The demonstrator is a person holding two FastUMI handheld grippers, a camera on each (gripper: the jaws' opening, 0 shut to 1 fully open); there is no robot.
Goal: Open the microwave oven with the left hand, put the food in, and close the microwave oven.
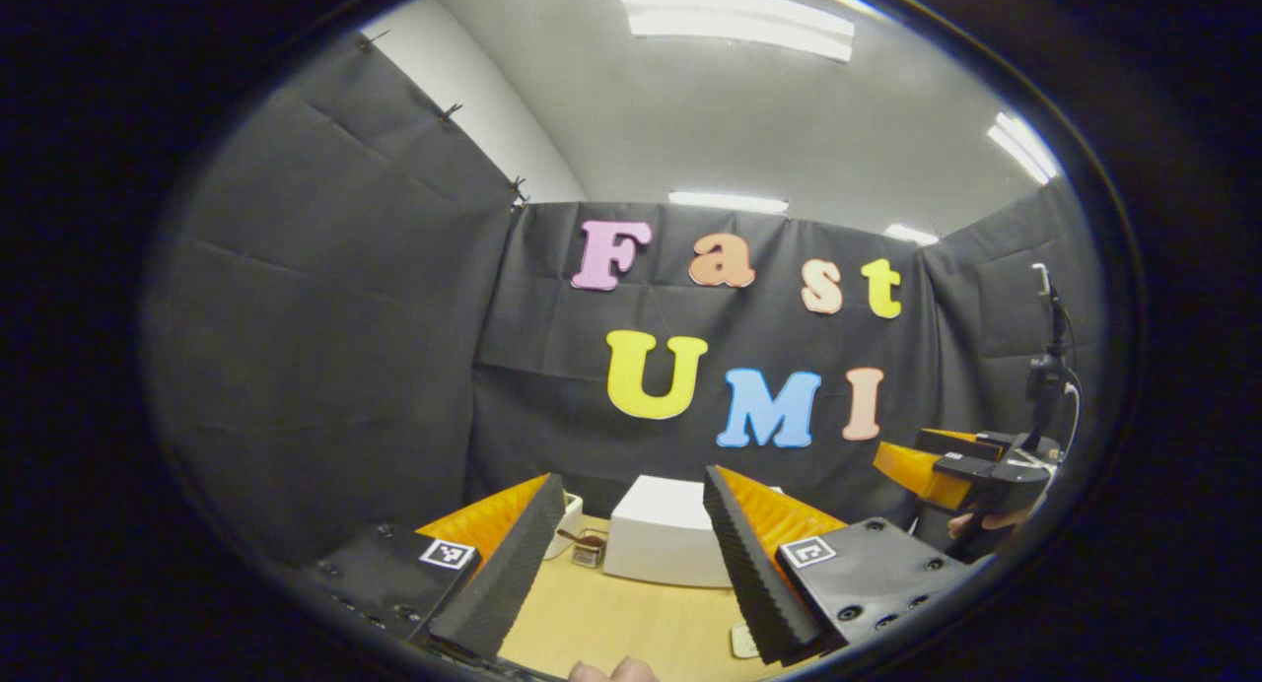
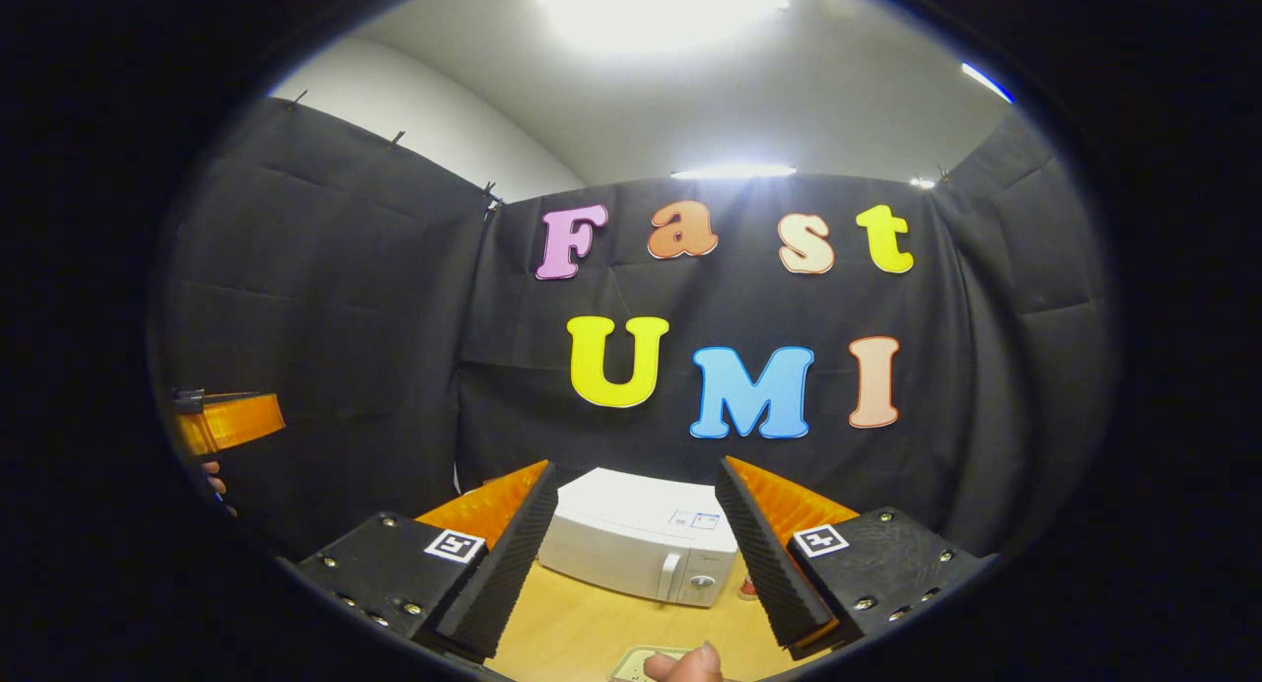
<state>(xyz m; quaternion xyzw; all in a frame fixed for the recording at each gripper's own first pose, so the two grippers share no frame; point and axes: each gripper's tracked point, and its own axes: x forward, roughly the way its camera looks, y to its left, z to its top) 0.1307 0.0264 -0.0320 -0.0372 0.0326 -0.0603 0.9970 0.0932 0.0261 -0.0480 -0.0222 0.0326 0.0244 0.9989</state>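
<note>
A white microwave oven point(image 2: 641, 544) stands at the back of the wooden table point(image 2: 582, 628), its door shut, with a handle and knob on its right side. The same microwave oven point(image 1: 663, 539) shows from its side in the left gripper view. My left gripper point(image 1: 626, 564) hangs open above the table, well short of the oven, nothing between its fingers. My right gripper point(image 2: 631, 564) is open too, also short of the oven and empty. A small container with something brown in it point(image 1: 589, 548) sits left of the oven. The right gripper point(image 1: 961, 470) also shows at the far right of the left gripper view.
A white object point(image 1: 570, 522) stands left of the small container. Something pale point(image 2: 646, 664) lies on the table's near edge by a fingertip point(image 2: 690, 662). A small reddish thing point(image 2: 747, 590) sits right of the oven. A stand with a cable point(image 1: 1047, 367) rises at right.
</note>
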